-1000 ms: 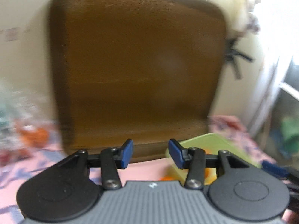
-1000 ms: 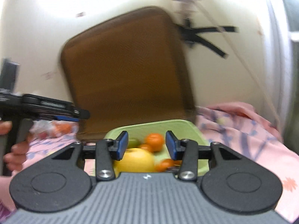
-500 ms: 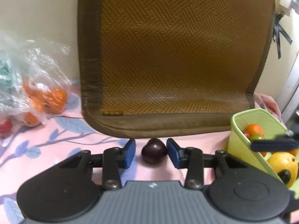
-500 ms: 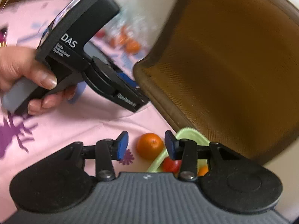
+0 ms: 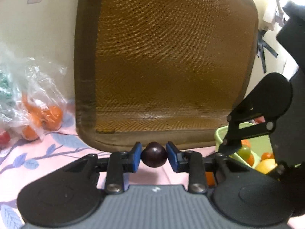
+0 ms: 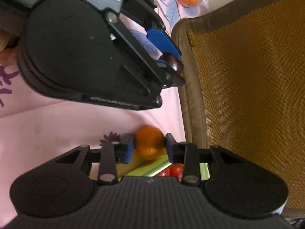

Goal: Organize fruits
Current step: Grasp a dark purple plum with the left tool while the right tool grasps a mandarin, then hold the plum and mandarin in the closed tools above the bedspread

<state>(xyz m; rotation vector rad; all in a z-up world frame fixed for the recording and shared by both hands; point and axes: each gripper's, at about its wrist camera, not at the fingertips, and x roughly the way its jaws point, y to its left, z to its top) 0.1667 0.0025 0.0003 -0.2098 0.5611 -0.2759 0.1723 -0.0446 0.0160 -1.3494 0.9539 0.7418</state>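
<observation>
A dark purple plum is pinched between the blue pads of my left gripper, just above the pink cloth and in front of the brown mat. In the right wrist view the same plum shows under the left tool's blue pad. My right gripper is shut on a small orange at the rim of the light green basket. Red tomatoes lie inside it. The basket, seen from the left wrist, holds several orange, green and yellow fruits.
A brown woven mat leans against the wall behind the fruit. A clear plastic bag of oranges lies on the flowered pink cloth at the left. The right tool's black housing hangs over the basket, close beside my left gripper.
Both grippers have closed: the left on the plum, the right on the orange. The right tool has moved in close over the basket, next to the left one.
</observation>
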